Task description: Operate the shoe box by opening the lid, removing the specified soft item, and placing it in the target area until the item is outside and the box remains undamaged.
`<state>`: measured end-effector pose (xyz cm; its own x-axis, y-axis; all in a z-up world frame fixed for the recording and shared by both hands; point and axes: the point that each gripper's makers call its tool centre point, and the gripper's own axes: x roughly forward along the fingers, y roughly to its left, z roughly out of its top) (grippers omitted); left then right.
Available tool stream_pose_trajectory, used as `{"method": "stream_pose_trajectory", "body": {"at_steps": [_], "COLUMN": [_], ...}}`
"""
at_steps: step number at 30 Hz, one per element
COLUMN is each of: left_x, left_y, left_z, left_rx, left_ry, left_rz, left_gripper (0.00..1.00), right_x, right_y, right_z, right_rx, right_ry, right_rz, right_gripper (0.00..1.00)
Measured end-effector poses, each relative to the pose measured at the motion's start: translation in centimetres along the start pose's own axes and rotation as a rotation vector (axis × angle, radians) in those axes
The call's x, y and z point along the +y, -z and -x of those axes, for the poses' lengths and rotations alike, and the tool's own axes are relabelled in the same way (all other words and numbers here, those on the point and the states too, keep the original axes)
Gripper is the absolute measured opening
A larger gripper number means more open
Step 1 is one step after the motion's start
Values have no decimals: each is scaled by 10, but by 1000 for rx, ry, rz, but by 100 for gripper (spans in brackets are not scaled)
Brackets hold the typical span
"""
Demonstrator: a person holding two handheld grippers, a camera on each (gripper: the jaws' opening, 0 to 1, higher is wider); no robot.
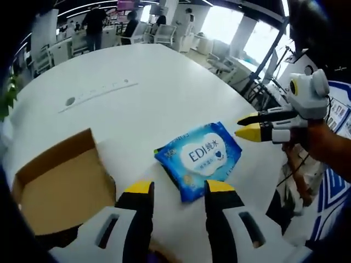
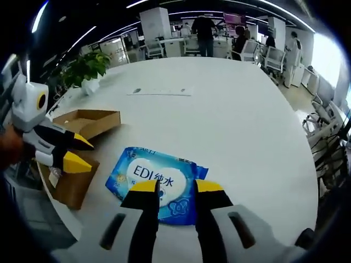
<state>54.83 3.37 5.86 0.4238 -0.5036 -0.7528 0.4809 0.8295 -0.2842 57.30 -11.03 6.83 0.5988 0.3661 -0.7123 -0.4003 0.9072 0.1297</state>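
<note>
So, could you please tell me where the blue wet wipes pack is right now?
The blue wet wipes pack lies flat on the white table, outside and beside the open cardboard box. In the right gripper view it sits just beyond the right claw.

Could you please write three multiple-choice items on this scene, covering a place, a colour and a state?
1. Where does the blue wipes pack lie?
A. on the white table
B. inside the cardboard box
C. on a chair

2. What colour are the gripper tips?
A. red
B. yellow
C. green

3. How is the box lid?
A. taped shut
B. closed
C. open

Answers: 1 A, the pack rests flat on the tabletop beside the box. 2 B, the left gripper and right gripper both have yellow tips. 3 C, its flap stands up.
</note>
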Motion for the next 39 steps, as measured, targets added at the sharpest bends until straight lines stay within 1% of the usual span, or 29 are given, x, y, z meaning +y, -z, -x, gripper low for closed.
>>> {"method": "stream_pose_trajectory", "body": {"at_steps": [4,8,10,14,18,23,27,35,39], "left_x": [8,20,26,34,46,59,74,102,113], "left_y": [8,20,25,31,38,45,57,78,89], "left_z": [17,35,43,57,73,87,101,124,131], "left_rx": [-6,-6,-9,-18,-28,-35,-37,-39,-33], "left_ry": [-12,-30,-40,-52,-66,-81,-99,-133,-142], "left_rz": [6,24,30,46,63,74,99,135,152], "left_gripper": [35,35,35,35,35,34,34,35,34], "right_x": [16,35,40,60,79,106,125,170,189], "right_y": [-4,-5,-5,-6,-12,-21,-25,-23,-24], "right_z": [4,5,4,4,3,2,-1,-8,-11], "right_rx": [-10,-13,-10,-10,-14,-22,-27,-10,-4], "right_ry": [-11,-23,-30,-44,-59,-81,-100,-141,-159], "right_rz": [14,29,34,50,67,92,104,147,167], "right_gripper": [22,22,22,21,20,20,19,18,18]}}
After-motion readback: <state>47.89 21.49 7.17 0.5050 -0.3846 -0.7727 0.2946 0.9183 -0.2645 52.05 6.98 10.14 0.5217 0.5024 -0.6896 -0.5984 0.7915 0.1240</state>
